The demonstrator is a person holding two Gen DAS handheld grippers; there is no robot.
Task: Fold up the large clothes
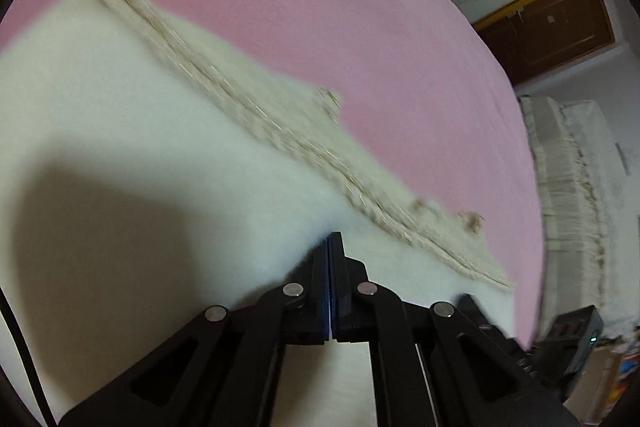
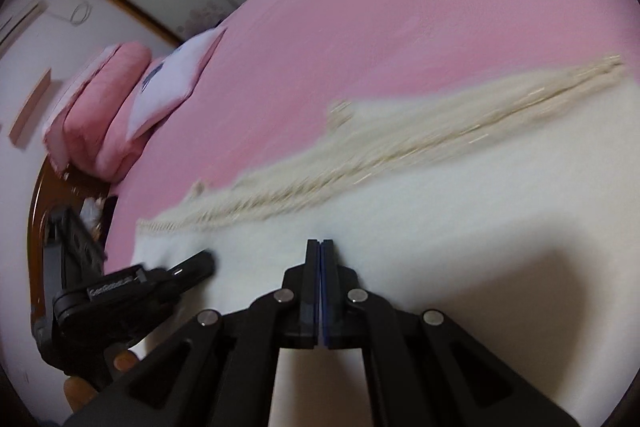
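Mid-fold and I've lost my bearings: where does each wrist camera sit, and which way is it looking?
Left wrist: on the left gripper, shut, angled down over the white garment; the right gripper's edge shows lower right.
Right wrist: on the right gripper, shut, facing the pillows; the left gripper and fingers show lower left.
Shared: garment, braided trim, pink bedsheet.

Pink bedsheet [image 2: 400,27], pink pillows [image 2: 100,107], brown door [image 1: 552,23]

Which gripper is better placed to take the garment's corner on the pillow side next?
Probably the left gripper: it lies beside that garment corner; the right gripper is farther along.
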